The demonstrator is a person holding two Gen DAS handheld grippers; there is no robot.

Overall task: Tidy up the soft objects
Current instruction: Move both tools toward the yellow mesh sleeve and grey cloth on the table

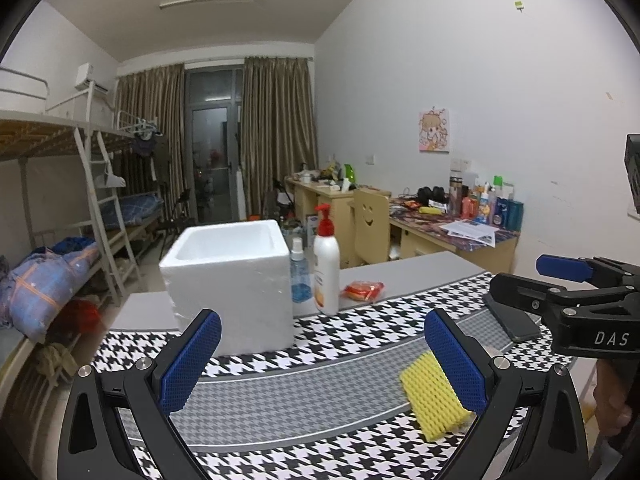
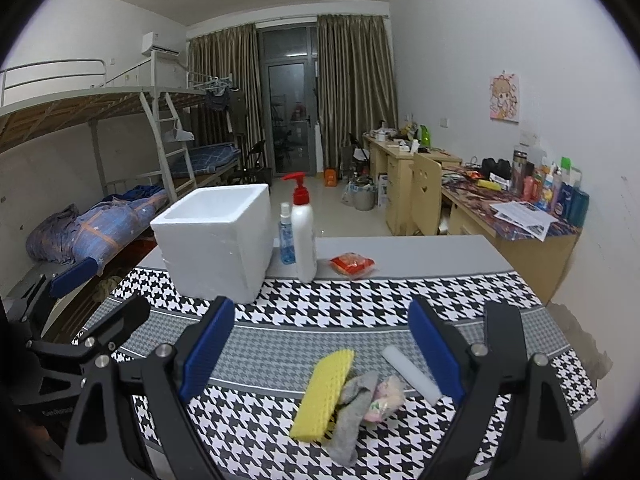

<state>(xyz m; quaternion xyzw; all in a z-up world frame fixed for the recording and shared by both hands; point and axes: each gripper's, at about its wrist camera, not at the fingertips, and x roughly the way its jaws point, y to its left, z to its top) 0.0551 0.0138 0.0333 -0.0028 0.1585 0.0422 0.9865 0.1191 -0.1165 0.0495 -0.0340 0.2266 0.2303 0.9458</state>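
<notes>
Dim ceiling-lit frames, heavy fisheye vignetting.

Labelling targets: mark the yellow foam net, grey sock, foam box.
yellow foam net (image 2: 322,394), right wrist view, middle of its mesh.
grey sock (image 2: 352,412), right wrist view, mid fabric.
foam box (image 2: 216,252), right wrist view, front wall.

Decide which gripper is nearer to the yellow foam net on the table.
Probably the right gripper: the yellow foam net lies between its open jaws. The left gripper is open too, with the net beside its right jaw.
</notes>
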